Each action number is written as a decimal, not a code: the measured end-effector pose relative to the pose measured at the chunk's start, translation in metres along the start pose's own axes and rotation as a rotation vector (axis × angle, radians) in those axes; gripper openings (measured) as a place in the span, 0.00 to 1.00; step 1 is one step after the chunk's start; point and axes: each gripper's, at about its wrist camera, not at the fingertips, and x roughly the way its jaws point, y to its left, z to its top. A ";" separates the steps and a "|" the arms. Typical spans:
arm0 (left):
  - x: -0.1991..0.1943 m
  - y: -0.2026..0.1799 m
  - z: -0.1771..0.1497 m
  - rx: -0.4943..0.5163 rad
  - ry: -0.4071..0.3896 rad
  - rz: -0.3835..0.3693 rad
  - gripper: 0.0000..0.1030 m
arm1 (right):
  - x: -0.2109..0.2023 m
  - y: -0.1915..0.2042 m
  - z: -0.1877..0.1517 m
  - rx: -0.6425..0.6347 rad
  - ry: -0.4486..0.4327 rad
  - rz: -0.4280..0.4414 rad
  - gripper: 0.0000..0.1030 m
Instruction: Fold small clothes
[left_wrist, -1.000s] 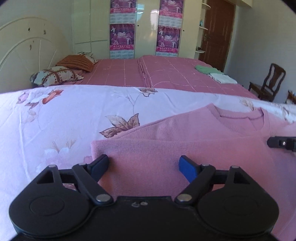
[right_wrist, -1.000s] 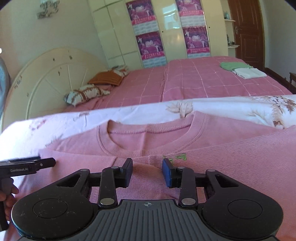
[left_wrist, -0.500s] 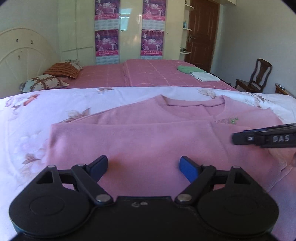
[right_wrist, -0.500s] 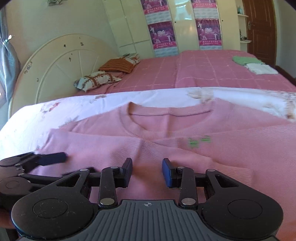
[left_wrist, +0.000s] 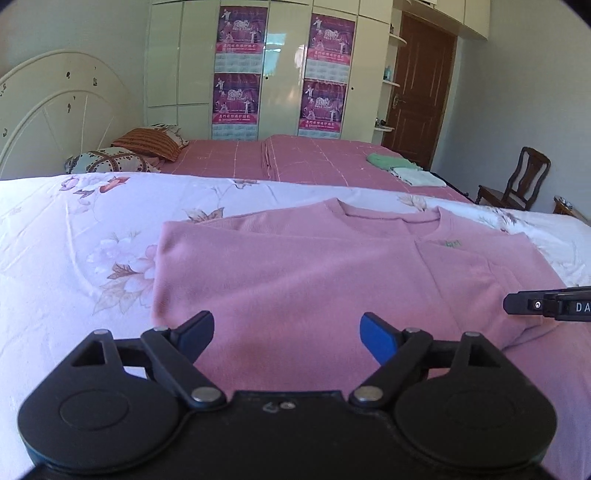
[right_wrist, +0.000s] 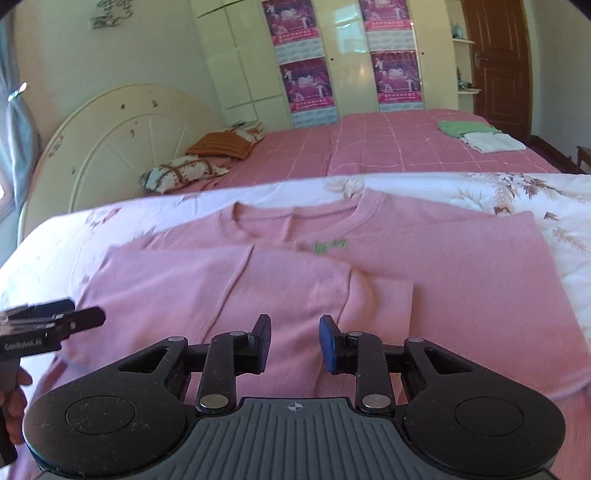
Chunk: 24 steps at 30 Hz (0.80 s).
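A pink sweater (left_wrist: 314, 266) lies flat on the floral sheet, collar away from me, both sleeves folded across its chest; it also shows in the right wrist view (right_wrist: 295, 273). A small green logo (right_wrist: 330, 246) sits below the collar. My left gripper (left_wrist: 286, 332) is open and empty, above the sweater's lower left part. My right gripper (right_wrist: 293, 341) is open with a narrower gap and empty, above the sweater's lower middle. The right gripper's tip shows at the right edge of the left wrist view (left_wrist: 546, 306); the left gripper shows at the left edge of the right wrist view (right_wrist: 48, 325).
The white floral sheet (left_wrist: 74, 236) covers the near bed. A second bed with a pink cover (left_wrist: 314, 162) stands behind, with pillows (left_wrist: 147, 147) and folded green and white clothes (left_wrist: 402, 168). A wooden chair (left_wrist: 517, 184) stands at the right.
Both grippers pulled back and rose from the sweater, so more of it shows. The left view swung left. Both stay open and empty.
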 end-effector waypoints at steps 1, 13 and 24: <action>0.002 -0.002 -0.005 0.006 0.019 0.011 0.82 | -0.002 0.000 -0.005 -0.010 0.003 -0.010 0.28; -0.005 0.014 -0.025 0.004 0.071 0.032 0.81 | -0.017 -0.026 -0.023 0.058 0.009 -0.060 0.28; -0.006 0.013 -0.027 -0.016 0.085 0.047 0.83 | -0.035 -0.043 -0.021 0.129 -0.019 -0.079 0.28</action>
